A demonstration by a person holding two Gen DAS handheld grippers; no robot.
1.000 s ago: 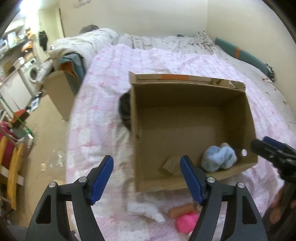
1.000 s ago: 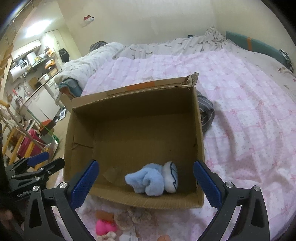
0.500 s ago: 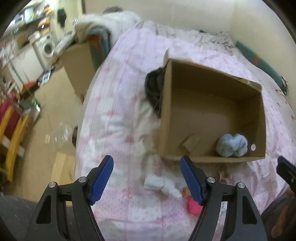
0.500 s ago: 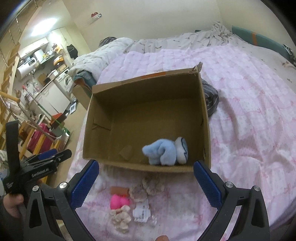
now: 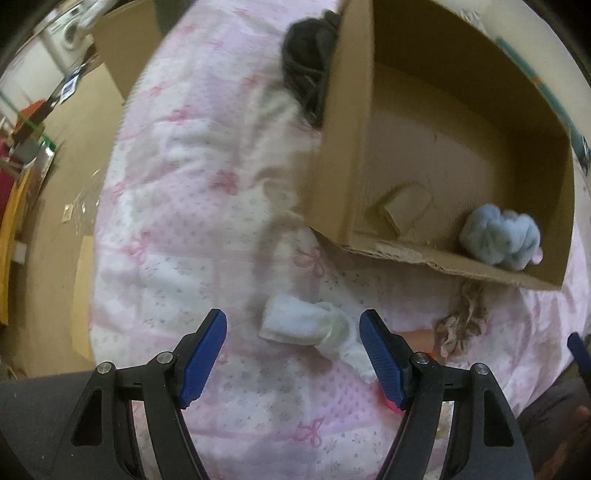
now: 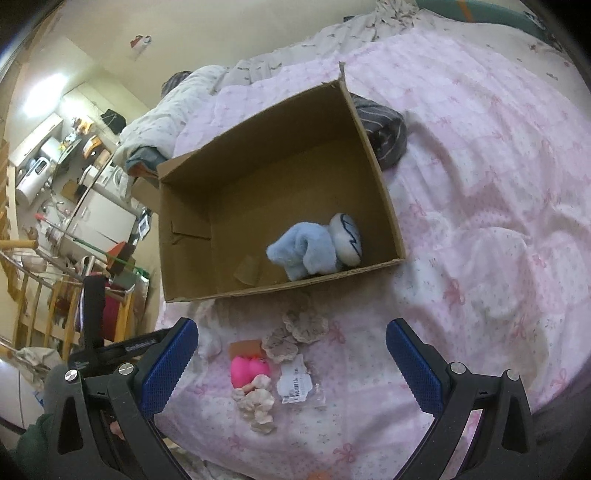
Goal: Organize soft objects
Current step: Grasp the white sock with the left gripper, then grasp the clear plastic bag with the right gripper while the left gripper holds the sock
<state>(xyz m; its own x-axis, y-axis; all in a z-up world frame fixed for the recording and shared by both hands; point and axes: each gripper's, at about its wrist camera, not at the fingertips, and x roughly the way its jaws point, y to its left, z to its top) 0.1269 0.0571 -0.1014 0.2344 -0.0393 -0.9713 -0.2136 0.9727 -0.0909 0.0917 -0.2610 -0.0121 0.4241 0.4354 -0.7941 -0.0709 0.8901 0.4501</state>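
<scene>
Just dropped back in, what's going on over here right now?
Soft things are being sorted into the cardboard box on the pink bedspread. A blue plush already lies inside. The left gripper, open, hovers over a white sock in front of the box. The right gripper is open and empty above a pink toy.

Pink bow-print quilt (image 6: pixel 498 177) covers the bed, washing machine (image 5: pixel 70 31) off in the corner, cluttered kitchen shelves (image 6: pixel 55 155) behind a drying rack (image 6: pixel 40 295).
</scene>
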